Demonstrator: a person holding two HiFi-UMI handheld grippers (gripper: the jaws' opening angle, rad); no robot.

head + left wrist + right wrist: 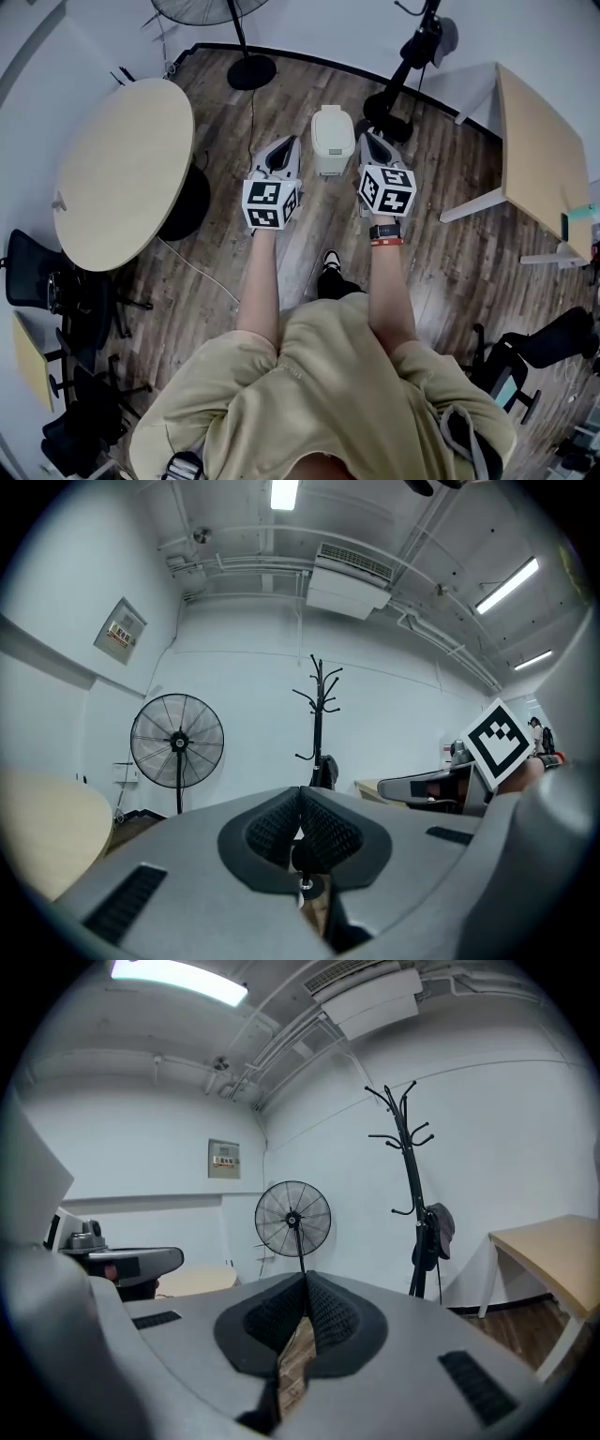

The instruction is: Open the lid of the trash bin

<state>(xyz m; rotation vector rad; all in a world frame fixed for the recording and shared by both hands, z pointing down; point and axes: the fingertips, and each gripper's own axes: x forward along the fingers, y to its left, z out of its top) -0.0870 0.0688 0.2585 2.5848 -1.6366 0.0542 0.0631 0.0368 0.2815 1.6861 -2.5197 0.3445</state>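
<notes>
A small white trash bin [332, 141] with its lid down stands on the wooden floor, seen in the head view between my two grippers. My left gripper [285, 147] is held to the bin's left and my right gripper [371, 141] to its right, both above floor level and apart from the bin. Both are shut with nothing in them; the tips meet in the left gripper view [300, 791] and in the right gripper view [306, 1279]. Neither gripper view shows the bin; both look out level across the room.
A round beige table [122, 169] stands at the left, and a rectangular table [539, 155] at the right. A pedestal fan [246, 56] and a coat stand [403, 84] are behind the bin. Office chairs [56, 281] sit at the left edge.
</notes>
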